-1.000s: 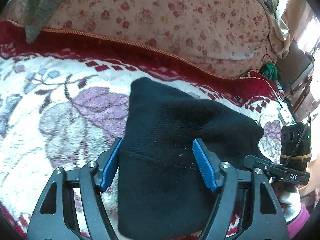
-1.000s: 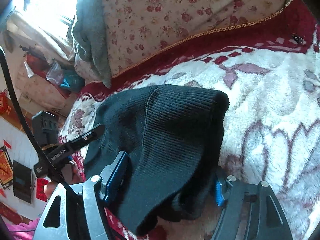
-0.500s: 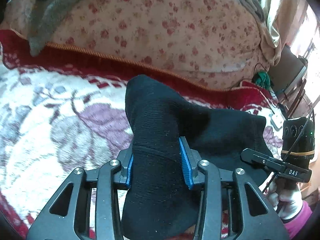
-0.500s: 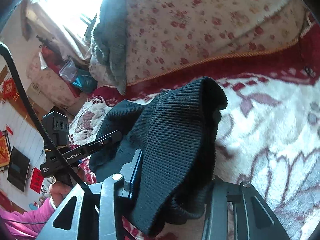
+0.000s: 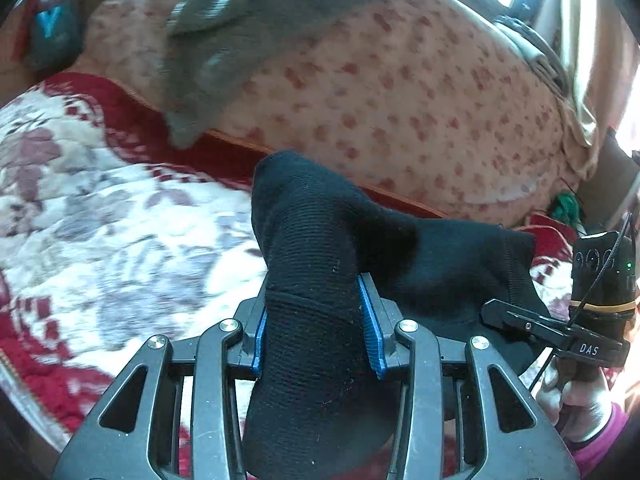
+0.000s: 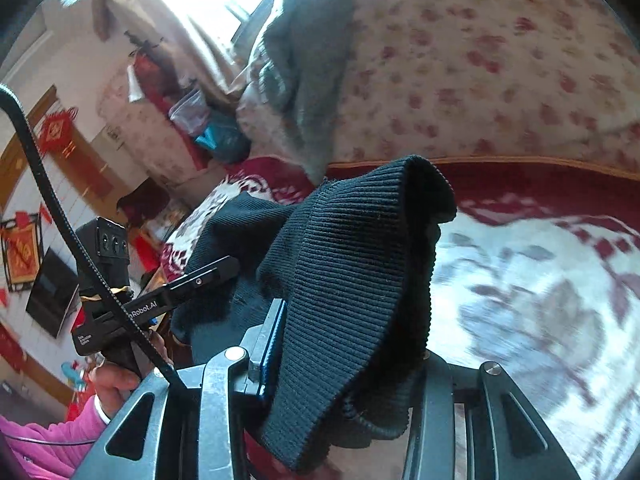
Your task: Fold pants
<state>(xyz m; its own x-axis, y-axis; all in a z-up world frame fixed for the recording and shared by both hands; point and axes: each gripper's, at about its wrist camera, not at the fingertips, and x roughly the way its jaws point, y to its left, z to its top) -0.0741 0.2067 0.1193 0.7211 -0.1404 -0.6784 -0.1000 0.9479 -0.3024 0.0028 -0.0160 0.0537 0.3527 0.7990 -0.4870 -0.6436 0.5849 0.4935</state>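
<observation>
Count on inspection: one pair of black pants [image 5: 312, 264]; two grippers, left gripper [image 5: 318, 334] and right gripper [image 6: 348, 344]; one floral blanket [image 5: 120, 232]; one flowered quilt [image 5: 400, 92]; apparently one grey garment [image 5: 224, 52], view blurred.

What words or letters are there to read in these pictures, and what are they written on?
"DAS": white letters on the black handle bar of the right gripper, seen from the left wrist.
"nRobot.AI": white letters on the black handle bar of the left gripper, seen from the right wrist; the start is hidden behind the black cable.
Smaller print lower on that bar: too small to read.
Red wall hangings: too blurred to read.
</observation>
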